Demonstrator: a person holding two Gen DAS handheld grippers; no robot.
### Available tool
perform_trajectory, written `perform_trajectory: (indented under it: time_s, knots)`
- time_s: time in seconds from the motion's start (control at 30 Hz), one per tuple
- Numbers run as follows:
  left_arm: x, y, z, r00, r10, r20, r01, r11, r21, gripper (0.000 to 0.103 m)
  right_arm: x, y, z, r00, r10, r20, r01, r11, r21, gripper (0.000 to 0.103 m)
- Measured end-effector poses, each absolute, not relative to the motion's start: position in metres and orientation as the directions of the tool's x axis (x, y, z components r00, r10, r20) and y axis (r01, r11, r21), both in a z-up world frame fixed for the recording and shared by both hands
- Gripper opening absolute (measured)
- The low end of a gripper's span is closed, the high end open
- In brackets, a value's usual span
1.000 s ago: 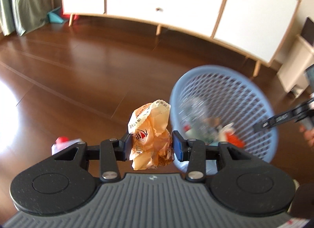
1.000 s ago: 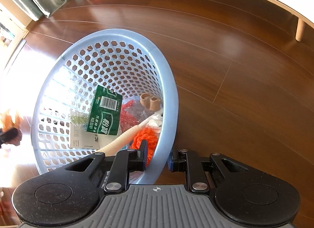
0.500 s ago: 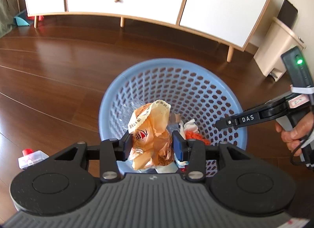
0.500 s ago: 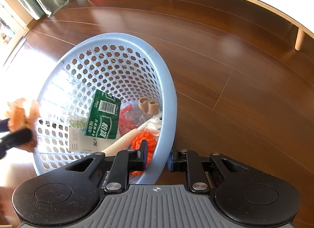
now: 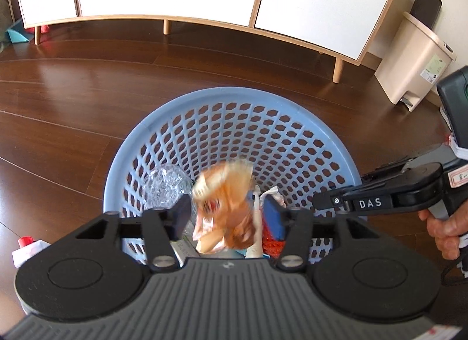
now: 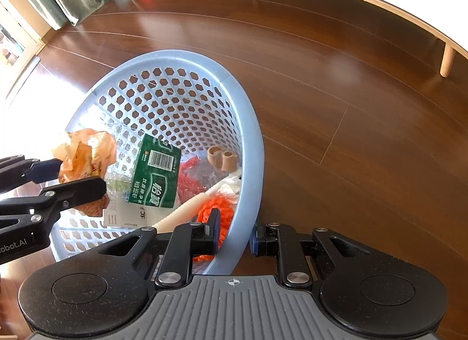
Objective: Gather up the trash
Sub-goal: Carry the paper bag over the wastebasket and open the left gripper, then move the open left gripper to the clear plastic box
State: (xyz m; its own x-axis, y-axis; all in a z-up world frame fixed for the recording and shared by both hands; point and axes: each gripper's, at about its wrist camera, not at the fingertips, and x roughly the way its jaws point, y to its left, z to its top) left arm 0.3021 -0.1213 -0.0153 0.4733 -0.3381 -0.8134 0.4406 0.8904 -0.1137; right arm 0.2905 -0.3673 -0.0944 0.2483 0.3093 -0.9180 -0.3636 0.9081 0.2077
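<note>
The crumpled orange wrapper (image 5: 225, 208) hangs blurred between the pads of your left gripper (image 5: 226, 217), directly over the mouth of the blue basket (image 5: 234, 100). Those jaws have just been opening, and gaps show on both sides of the paper, so it looks released and on its way down rather than held. You are at the drop step for this piece.

Your right gripper (image 6: 234, 236) stands narrow, pinched on the basket's rim, one finger inside the wall and one outside, steadying it. Inside the basket lie a green-labelled bottle (image 6: 156, 173), a clear crushed plastic piece (image 5: 163, 185), red and orange scraps (image 6: 216, 211) and some white paper.

For the next move, I judge you should see the wrapper land inside, then lift your left gripper clear of the rim with the jaws apart. A small white container with a red cap (image 5: 29, 250) sits on the wooden floor (image 5: 73, 106) just left of the basket; it looks like the next pickup.
</note>
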Motion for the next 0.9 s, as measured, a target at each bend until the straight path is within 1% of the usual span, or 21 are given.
perform_trajectory:
  time_s: [0.03, 0.07, 0.27, 0.37, 0.47, 0.53, 0.63, 0.87, 0.9]
  knots:
    - [0.301, -0.121, -0.014, 0.482, -0.332, -0.811, 0.443, 0.891, -0.102, 0.061, 0.289, -0.366, -0.093, 0.248, 0.31, -0.918, -0.363, 0.908, 0.208, 0.016]
    - [0.3, -0.121, -0.013, 0.488, -0.328, -0.809, 0.445, 0.891, -0.093, 0.062, 0.288, -0.365, -0.094, 0.248, 0.31, -0.918, -0.362, 0.909, 0.209, 0.016]
    - [0.297, -0.104, -0.008, 0.516, -0.315, -0.796, 0.422, 0.903, -0.083, 0.067, 0.287, -0.367, -0.093, 0.245, 0.312, -0.918, -0.358, 0.909, 0.213, 0.016]
    - [0.294, -0.088, -0.004, 0.539, -0.305, -0.785, 0.404, 0.912, -0.076, 0.068, 0.287, -0.367, -0.093, 0.245, 0.31, -0.919, -0.353, 0.911, 0.213, 0.016]
    - [0.29, -0.068, 0.002, 0.57, -0.289, -0.769, 0.379, 0.923, -0.065, 0.072, 0.287, -0.367, -0.093, 0.245, 0.309, -0.919, -0.346, 0.913, 0.215, 0.016]
    - [0.288, -0.052, 0.004, 0.601, -0.255, -0.757, 0.35, 0.936, -0.038, 0.075, 0.286, -0.367, -0.093, 0.244, 0.309, -0.919, -0.343, 0.914, 0.216, 0.016]
    - [0.289, -0.027, 0.004, 0.635, -0.182, -0.75, 0.283, 0.959, 0.007, 0.077, 0.286, -0.366, -0.094, 0.243, 0.307, -0.92, -0.338, 0.916, 0.216, 0.016]
    - [0.296, 0.035, -0.011, 0.66, -0.014, -0.751, 0.08, 0.995, 0.052, 0.079, 0.286, -0.364, -0.094, 0.244, 0.304, -0.921, -0.324, 0.92, 0.218, 0.016]
    - [0.296, 0.043, -0.015, 0.66, 0.001, -0.751, 0.061, 0.997, 0.055, 0.081, 0.286, -0.364, -0.094, 0.243, 0.304, -0.921, -0.322, 0.921, 0.22, 0.016]
